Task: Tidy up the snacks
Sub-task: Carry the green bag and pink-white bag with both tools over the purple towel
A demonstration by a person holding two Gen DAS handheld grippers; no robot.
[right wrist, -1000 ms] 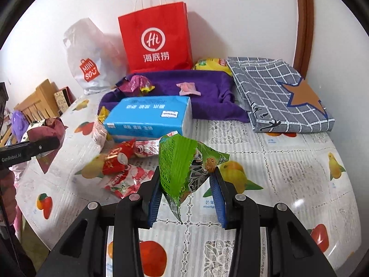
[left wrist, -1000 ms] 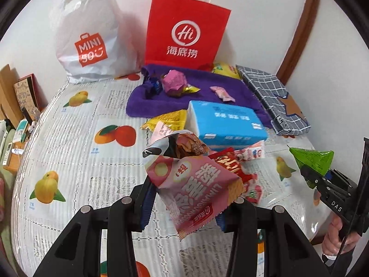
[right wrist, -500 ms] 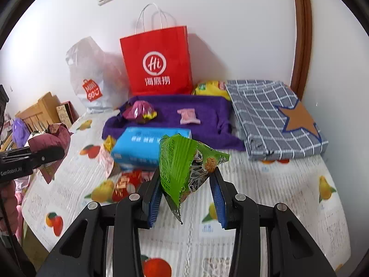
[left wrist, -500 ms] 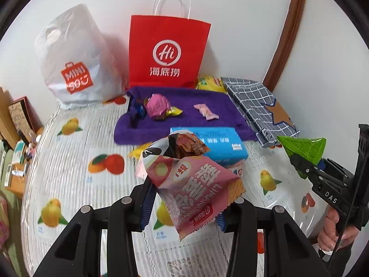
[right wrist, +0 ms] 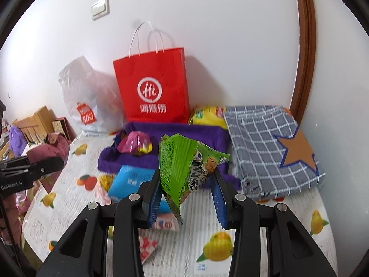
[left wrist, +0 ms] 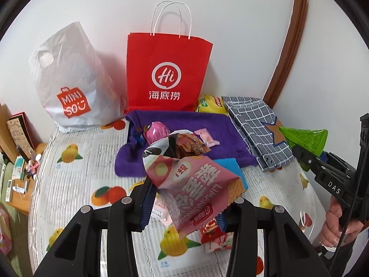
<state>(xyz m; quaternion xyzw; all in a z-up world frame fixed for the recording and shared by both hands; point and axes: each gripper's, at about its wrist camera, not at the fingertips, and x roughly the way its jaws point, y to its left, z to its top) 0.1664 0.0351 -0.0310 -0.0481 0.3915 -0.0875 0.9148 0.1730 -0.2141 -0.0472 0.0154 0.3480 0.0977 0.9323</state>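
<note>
Left gripper, bottom centre of the left wrist view: jaws part-closed and clamped on a pink snack packet, which is crumpled, held clear of the table and torn open at its top. Right gripper, bottom centre of the right wrist view: jaws part-closed on a green snack packet, gripped by its lower half and standing roughly upright above the fruit-print tablecloth. At the back of both views a red paper bag stands upright against the wall, with a white plastic bag to its left and a purple towel spread in front of it. On the towel lie a magenta foil packet and a small pink sweet; a yellow packet sits at the towel's far right corner beside a folded grey checked cloth. A blue tissue pack lies on the cloth just in front of the towel. Left wrist view only: the right gripper from the side at the right edge, the person's hand on its handle, and red-and-white wrapped snacks on the table beneath the pink packet. Right wrist view only: a wall switch at upper left, and the left gripper entering at the left edge with its packet seen as a dark red mass.
</note>
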